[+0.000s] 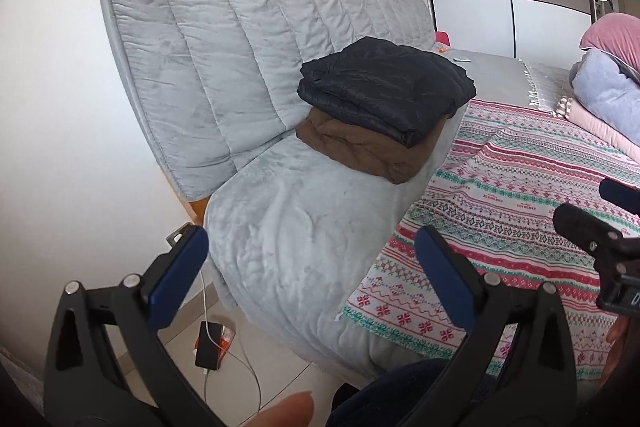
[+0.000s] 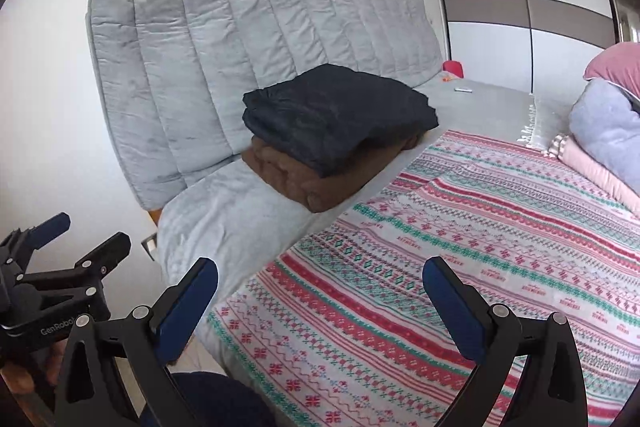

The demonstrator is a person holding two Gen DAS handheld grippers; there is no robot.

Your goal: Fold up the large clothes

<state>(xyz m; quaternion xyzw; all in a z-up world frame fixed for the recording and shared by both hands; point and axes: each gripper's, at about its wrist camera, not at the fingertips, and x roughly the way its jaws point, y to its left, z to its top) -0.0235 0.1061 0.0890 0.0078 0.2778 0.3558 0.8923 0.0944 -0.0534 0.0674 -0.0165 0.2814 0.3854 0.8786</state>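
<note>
Nearest: left gripper (image 1: 312, 247) w/ blue pads spread wide, nothing between them, hanging over the bed's edge. Right gripper (image 2: 320, 277) same deal, jaws wide apart, nothing held, over the patterned blanket (image 2: 460, 227). Each visible in the other's cam too: right one at the far right edge of the left wrist view, left one at the lower left of the right wrist view. Dark navy fabric (image 1: 400, 391) bunched at the very bottom btwn the left fingers, prob clothing but can't tell what exactly.

On the floor below left: black charger brick (image 1: 210, 345) w/ white cable (image 1: 248, 379) trailing off.

Mid: red/green/white blanket lying flat across the bed, partly over a grey plush cover (image 1: 288, 227).

Further back: folded black garment (image 2: 336, 115) stacked on top of folded brown garment (image 2: 300, 175), both on the grey cover right against the grey quilted headboard (image 2: 220, 47).

Far right: heap of pink and grey bedding (image 2: 604, 119). Behind that, wardrobe w/ sliding doors (image 2: 520, 7).
</note>
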